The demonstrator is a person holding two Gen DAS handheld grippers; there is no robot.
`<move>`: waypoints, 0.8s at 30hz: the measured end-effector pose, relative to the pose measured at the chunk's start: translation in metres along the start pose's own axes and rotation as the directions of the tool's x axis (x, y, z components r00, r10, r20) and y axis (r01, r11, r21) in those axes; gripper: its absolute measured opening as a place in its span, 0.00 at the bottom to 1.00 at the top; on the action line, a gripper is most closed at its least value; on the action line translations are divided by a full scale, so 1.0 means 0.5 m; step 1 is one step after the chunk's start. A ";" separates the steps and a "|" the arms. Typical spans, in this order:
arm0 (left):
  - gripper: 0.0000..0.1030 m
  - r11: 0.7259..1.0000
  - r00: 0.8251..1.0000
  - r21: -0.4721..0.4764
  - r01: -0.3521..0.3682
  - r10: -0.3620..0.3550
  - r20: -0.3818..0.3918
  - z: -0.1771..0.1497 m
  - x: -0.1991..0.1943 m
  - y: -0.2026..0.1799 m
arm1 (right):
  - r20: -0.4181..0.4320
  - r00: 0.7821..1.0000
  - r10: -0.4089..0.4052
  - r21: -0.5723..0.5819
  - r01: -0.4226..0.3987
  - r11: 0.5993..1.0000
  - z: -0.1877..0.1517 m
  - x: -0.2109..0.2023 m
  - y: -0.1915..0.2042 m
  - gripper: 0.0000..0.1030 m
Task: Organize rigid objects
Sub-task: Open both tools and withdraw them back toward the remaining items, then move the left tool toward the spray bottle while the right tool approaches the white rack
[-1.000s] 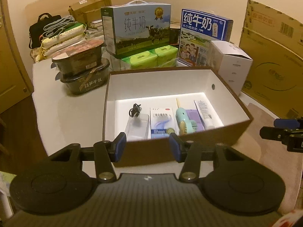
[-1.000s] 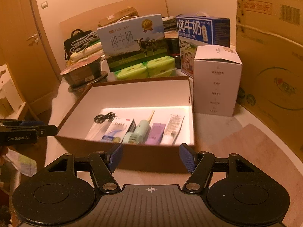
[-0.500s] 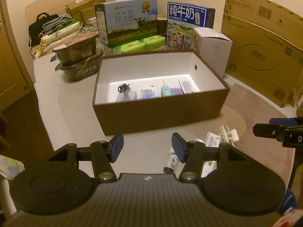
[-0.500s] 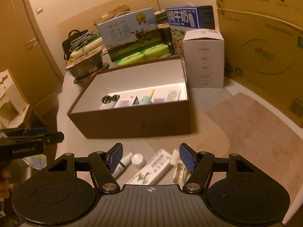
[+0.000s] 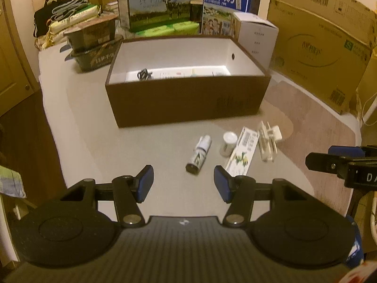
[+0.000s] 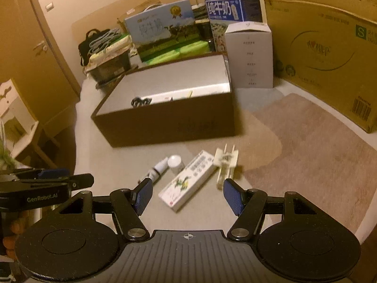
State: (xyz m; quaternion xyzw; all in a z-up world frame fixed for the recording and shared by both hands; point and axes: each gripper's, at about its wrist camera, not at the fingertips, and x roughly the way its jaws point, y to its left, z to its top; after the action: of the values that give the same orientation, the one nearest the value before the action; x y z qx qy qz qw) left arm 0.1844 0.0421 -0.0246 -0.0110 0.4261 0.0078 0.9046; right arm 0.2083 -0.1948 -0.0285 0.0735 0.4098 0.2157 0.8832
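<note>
Near the table's (image 5: 99,141) front edge, the left gripper (image 5: 183,184) hovers with fingers spread, nothing between them. Ahead lie a small spray bottle (image 5: 199,153), a white jar (image 5: 228,143), a long carton (image 5: 242,152) and a white clip (image 5: 268,139), before the brown box (image 5: 188,101). The right gripper (image 6: 186,197) also has its fingers spread, empty.

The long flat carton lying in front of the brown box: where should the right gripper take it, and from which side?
Probably from above, across the narrow width at mid-length. The flat carton lies on its broad face, diagonal on the table, so the open right gripper would need turning until its jaws face the long edges. The small white bottle sits close beside its far half.
</note>
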 end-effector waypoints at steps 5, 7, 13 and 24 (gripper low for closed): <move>0.52 1.000 0.999 0.001 0.004 -0.004 -0.038 -0.029 0.005 -0.005 | -0.030 0.999 -0.017 -0.013 0.017 1.000 -0.035 0.004 0.004 0.64; 0.52 1.000 0.999 0.001 0.003 -0.003 -0.050 -0.038 0.007 -0.008 | -0.045 0.999 -0.020 -0.014 0.020 1.000 -0.045 0.008 0.003 0.64; 0.52 1.000 0.998 0.005 0.002 -0.001 -0.070 -0.054 0.010 -0.013 | -0.081 0.997 -0.020 -0.012 0.019 1.000 -0.074 0.015 0.003 0.64; 0.52 1.000 0.995 0.018 0.001 0.001 -0.101 -0.072 0.030 -0.026 | -0.124 0.992 -0.026 0.005 0.027 1.000 -0.105 0.036 -0.006 0.64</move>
State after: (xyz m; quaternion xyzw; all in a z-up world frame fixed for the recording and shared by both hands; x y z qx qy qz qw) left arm 0.1664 0.0284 -0.0588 -0.0034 0.4716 0.0033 0.8818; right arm 0.1800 -0.1920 -0.0761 0.0573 0.4657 0.2068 0.8585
